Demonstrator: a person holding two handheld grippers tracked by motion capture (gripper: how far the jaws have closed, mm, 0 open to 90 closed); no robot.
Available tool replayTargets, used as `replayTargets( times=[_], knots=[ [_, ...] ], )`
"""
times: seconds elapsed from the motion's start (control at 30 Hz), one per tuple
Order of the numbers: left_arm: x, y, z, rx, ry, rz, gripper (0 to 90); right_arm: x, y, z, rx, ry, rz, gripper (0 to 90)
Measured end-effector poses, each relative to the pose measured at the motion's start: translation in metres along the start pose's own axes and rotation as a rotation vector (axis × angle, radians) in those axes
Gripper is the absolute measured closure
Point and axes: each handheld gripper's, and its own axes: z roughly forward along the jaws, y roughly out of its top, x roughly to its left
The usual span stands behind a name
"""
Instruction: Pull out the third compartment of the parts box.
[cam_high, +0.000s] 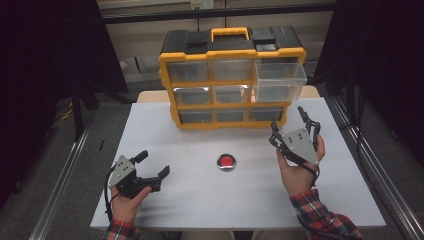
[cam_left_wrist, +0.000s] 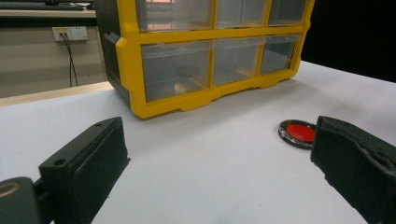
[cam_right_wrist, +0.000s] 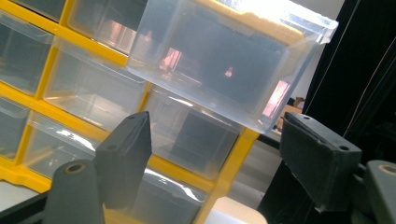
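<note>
A yellow and black drawer cabinet with clear drawers stands at the back of the white table. Its top right drawer is pulled out, and in the right gripper view this drawer juts forward above the jaws. A small round red disc with a metal rim lies on the table in front of the cabinet. My left gripper rests low at the front left, open, with the disc just beyond its right jaw. My right gripper is held up near the cabinet's lower right corner, open, with nothing between its jaws.
The cabinet's other drawers sit pushed in. In the left gripper view the yellow frame stands a short way ahead across bare tabletop. Metal rails run along both sides of the table, and dark curtains hang left and right.
</note>
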Motion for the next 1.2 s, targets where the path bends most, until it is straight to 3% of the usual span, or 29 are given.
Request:
replayTargets(
  times=[0.17, 0.27, 0.3, 0.4, 0.8, 1.2],
  knots=[
    [0.000, 0.000, -0.001, 0.005, 0.005, 0.013, 3.6, 0.003, -0.002, -0.001, 0.012, 0.029, 0.041, 22.7],
    [-0.001, 0.000, 0.000, -0.007, 0.006, -0.011, 3.6, 0.005, -0.004, -0.002, 0.024, 0.046, 0.066, 22.2],
    [0.000, 0.000, 0.000, 0.003, 0.008, 0.007, 3.6, 0.005, -0.005, -0.002, 0.027, 0.053, 0.068, 22.0],
    [-0.001, 0.000, 0.000, 0.006, -0.004, 0.005, 3.6, 0.005, -0.007, -0.004, 0.041, 0.074, 0.089, 20.9],
    [-0.002, 0.000, -0.002, 0.006, 0.000, 0.004, 3.7, 0.016, -0.016, -0.001, 0.116, 0.197, 0.217, 15.4],
    [-0.001, 0.000, -0.002, 0.011, 0.004, 0.002, 3.7, 0.027, -0.027, 0.005, 0.169, 0.299, 0.297, 8.7]
  ],
)
